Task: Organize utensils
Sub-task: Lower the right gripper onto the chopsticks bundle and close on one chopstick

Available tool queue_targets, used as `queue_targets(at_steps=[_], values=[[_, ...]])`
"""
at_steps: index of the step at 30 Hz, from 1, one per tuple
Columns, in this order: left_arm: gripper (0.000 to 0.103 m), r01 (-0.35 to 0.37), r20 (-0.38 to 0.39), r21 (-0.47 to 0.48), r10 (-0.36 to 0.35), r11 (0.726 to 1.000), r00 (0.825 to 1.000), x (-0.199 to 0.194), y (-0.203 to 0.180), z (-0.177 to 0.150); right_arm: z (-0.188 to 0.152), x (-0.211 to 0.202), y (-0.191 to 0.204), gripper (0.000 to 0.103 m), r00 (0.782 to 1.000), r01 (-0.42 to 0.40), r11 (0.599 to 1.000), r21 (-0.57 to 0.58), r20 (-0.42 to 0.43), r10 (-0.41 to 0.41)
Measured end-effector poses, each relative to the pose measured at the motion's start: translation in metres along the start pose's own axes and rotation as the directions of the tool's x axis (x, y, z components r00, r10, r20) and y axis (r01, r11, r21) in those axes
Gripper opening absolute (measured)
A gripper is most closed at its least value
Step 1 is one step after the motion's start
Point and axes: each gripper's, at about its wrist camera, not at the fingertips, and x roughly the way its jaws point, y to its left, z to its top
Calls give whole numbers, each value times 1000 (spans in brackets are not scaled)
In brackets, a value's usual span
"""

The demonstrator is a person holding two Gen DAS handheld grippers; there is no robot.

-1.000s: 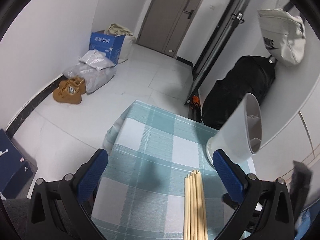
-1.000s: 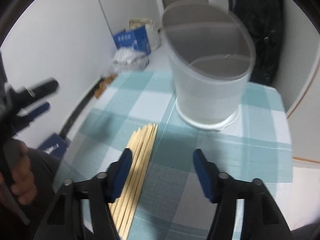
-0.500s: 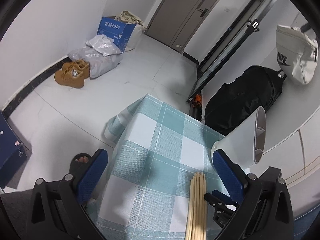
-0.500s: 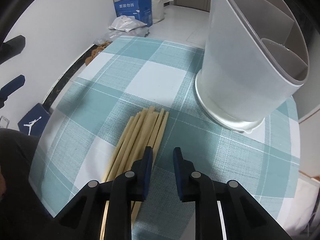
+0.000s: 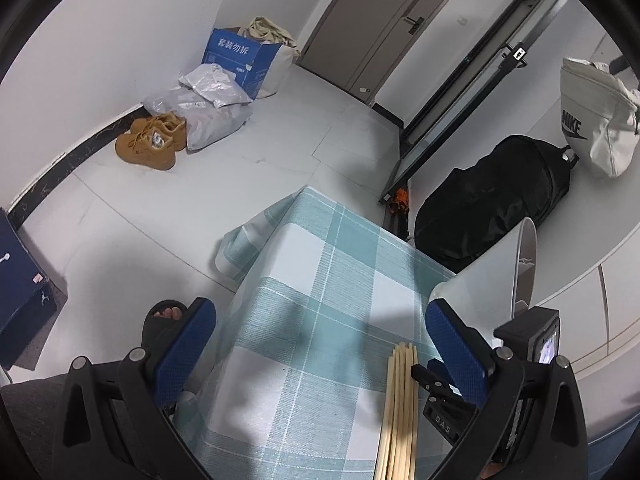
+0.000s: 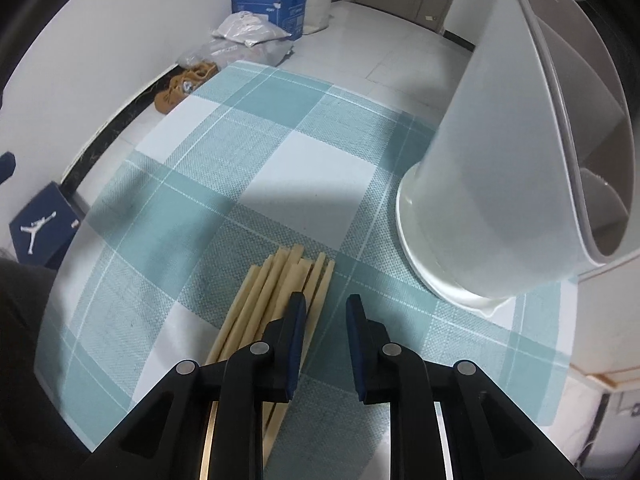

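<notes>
A bundle of wooden chopsticks [image 6: 276, 292] lies on the teal checked tablecloth [image 6: 224, 168]; it also shows in the left wrist view [image 5: 400, 400]. A white divided utensil holder [image 6: 512, 160] stands at the right, also in the left wrist view [image 5: 488, 280]. My right gripper [image 6: 325, 308] is low over the cloth, jaws narrowly apart and empty, its left finger over the right side of the bundle. My left gripper [image 5: 320, 340] is wide open and empty, high above the table's left part.
The table's left edge drops to a white floor with a foot in a black sandal [image 5: 164, 320]. Brown shoes [image 5: 150, 144], grey bags and a blue box [image 5: 240, 56] lie by the far wall. A black backpack [image 5: 492, 200] stands behind the table.
My right gripper narrowed its jaws and dropped low to the right edge of the chopsticks. My left gripper rose and pulled back to the left, still wide open.
</notes>
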Motion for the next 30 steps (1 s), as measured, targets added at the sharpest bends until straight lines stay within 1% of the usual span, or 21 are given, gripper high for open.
queue_targets(at_steps=[2, 3, 4, 5, 6, 7, 8, 12, 14, 16, 19, 21, 22, 26, 30], values=[[102, 0, -3, -13, 0, 1000, 1000, 1, 2, 0, -4, -2, -2, 19, 1000, -13, 1000, 5, -4, 13], [102, 0, -4, -15, 0, 1000, 1000, 1, 2, 0, -4, -1, -3, 14, 1000, -17, 1000, 8, -6, 17], [102, 3, -5, -16, -3, 1000, 1000, 1, 2, 0, -7, -3, -5, 14, 1000, -16, 1000, 10, -13, 16], [102, 4, -6, -14, -4, 1000, 1000, 1, 1, 0, -9, -4, -7, 6, 1000, -18, 1000, 15, -14, 19], [102, 5, -6, -8, -5, 1000, 1000, 1, 0, 0, -11, -4, -7, 1, 1000, -11, 1000, 14, -24, 11], [102, 4, -7, -2, -4, 1000, 1000, 2, -1, -1, -13, 0, -8, 2, 999, -4, 1000, 12, -48, 4], [102, 2, -9, 8, -2, 1000, 1000, 2, -3, -1, -14, -1, -8, 2, 999, -7, 1000, 17, -36, 8], [102, -5, -10, 14, 5, 1000, 1000, 2, -2, -3, -10, 1, -7, 2, 999, -5, 1000, 15, -38, 6], [102, -5, -16, 3, 5, 1000, 1000, 2, 1, -3, -7, -4, -6, 4, 1000, -4, 1000, 30, -4, 4], [102, -5, -20, -10, 5, 1000, 1000, 3, 3, -2, -7, -9, -6, 5, 999, -28, 999, 31, 19, 28], [102, -6, -24, -11, 5, 1000, 1000, 4, 2, -2, -5, -5, 3, 5, 999, -38, 999, -5, -9, 38], [102, -8, -26, -6, 7, 1000, 1000, 4, 1, -2, -5, 2, 5, 7, 999, -15, 1000, -23, -32, 14], [102, -9, -30, -4, 9, 1000, 1000, 5, -1, -3, -6, 5, 5, 9, 999, 13, 1000, -28, -45, -14], [102, -7, -38, -5, 6, 1000, 999, 6, 0, -3, -6, 9, 1, 9, 999, -4, 1000, 9, -47, 4], [102, -12, -42, 5, 12, 1000, 999, 7, -2, -4, 2, 13, 0, 9, 999, -7, 1000, -2, -44, 7]])
